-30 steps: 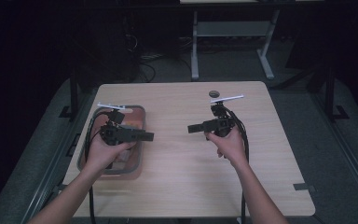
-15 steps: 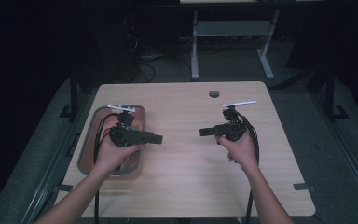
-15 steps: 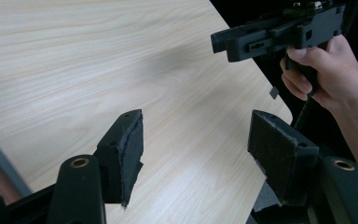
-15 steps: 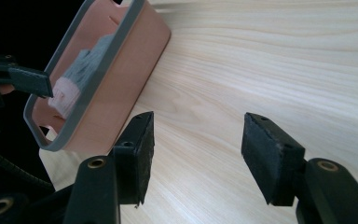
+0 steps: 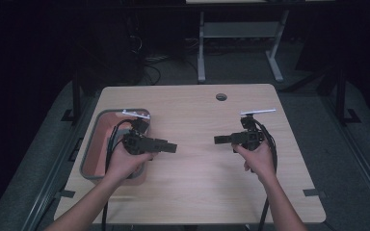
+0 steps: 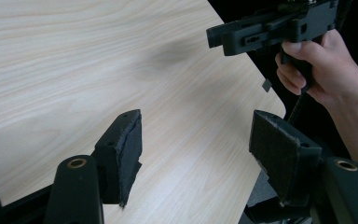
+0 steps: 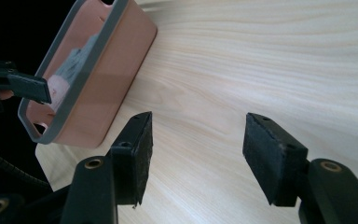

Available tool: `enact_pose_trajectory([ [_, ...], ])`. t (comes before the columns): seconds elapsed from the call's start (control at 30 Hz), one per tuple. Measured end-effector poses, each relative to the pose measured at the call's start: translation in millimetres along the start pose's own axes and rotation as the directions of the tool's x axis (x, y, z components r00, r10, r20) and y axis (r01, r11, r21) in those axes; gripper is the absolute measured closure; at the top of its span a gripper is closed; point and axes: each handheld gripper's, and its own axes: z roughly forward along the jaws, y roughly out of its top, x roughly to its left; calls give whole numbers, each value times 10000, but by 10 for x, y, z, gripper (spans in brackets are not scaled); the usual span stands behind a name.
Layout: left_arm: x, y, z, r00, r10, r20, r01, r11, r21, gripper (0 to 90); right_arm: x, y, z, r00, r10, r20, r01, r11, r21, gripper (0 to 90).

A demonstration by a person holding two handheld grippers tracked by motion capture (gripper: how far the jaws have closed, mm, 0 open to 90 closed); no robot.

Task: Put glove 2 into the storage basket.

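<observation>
Partly hidden: tray behind left tongs.

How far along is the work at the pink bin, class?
Nothing looks done: both tools are open and hold nothing. In hand: the left tool hovers beside the pink bin, and the right tool hovers over bare table. Something pale lies in the bin; any handling of it is left.
</observation>
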Motion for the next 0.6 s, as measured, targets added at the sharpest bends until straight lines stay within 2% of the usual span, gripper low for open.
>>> enact_pose_trajectory([
  [0.23,-59,-17,101,9998,139,164,-141,9999,98,346,-107,-79,-89,9996,275,89,-274,9996,-95,419],
  [0.6,-117,-55,231,9991,243,344,-251,9994,230,342,-267,-192,-223,9989,403,224,-399,9991,-173,415],
])
